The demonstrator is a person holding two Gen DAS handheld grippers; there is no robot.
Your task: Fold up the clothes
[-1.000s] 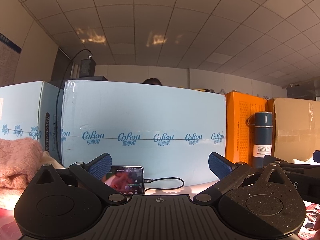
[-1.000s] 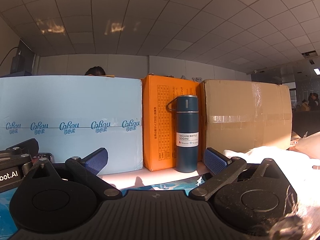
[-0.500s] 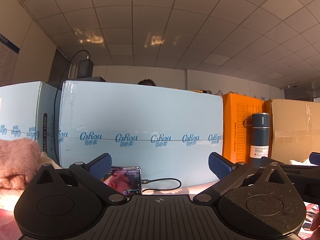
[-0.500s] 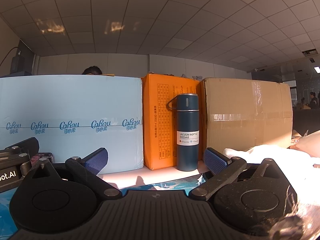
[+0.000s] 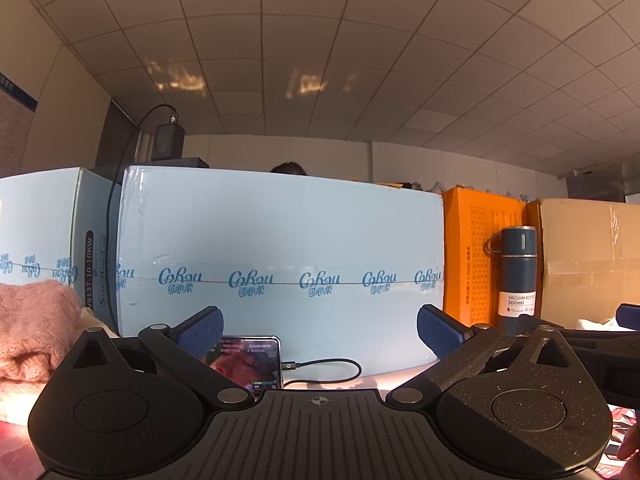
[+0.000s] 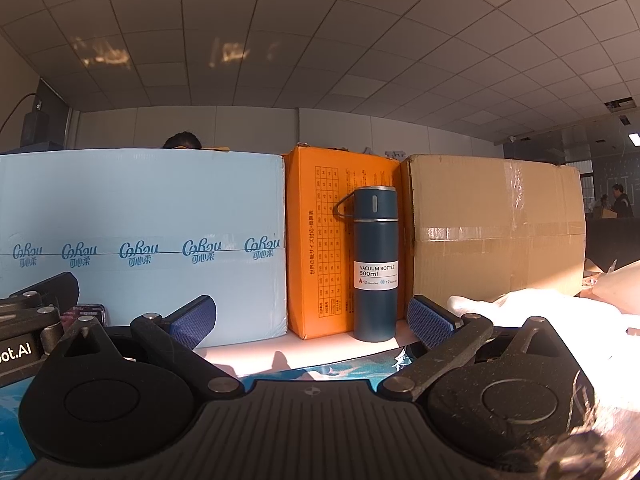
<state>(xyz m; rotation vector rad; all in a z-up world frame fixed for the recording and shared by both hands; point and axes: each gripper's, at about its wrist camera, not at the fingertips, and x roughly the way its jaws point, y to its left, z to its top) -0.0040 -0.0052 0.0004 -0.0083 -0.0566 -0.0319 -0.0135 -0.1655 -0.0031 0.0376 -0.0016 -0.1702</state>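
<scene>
A pink knitted garment (image 5: 32,328) lies piled at the far left of the left wrist view, on a pale cloth. A white garment (image 6: 540,312) lies at the right of the right wrist view, beside the right finger. My left gripper (image 5: 320,330) is open and empty, level above the table. My right gripper (image 6: 312,320) is open and empty, beside the left one. A blue patterned cloth (image 6: 340,372) shows just under the right gripper.
A light blue carton (image 5: 280,264), an orange box (image 6: 320,240) and a brown carton (image 6: 496,232) stand along the table's back. A dark blue vacuum bottle (image 6: 374,264) stands before the orange box. A lit phone (image 5: 248,362) with a cable leans on the blue carton.
The left wrist view has tilted slightly upward; boxes and bottle sit lower in frame. The right gripper has barely moved. Both stay open.
</scene>
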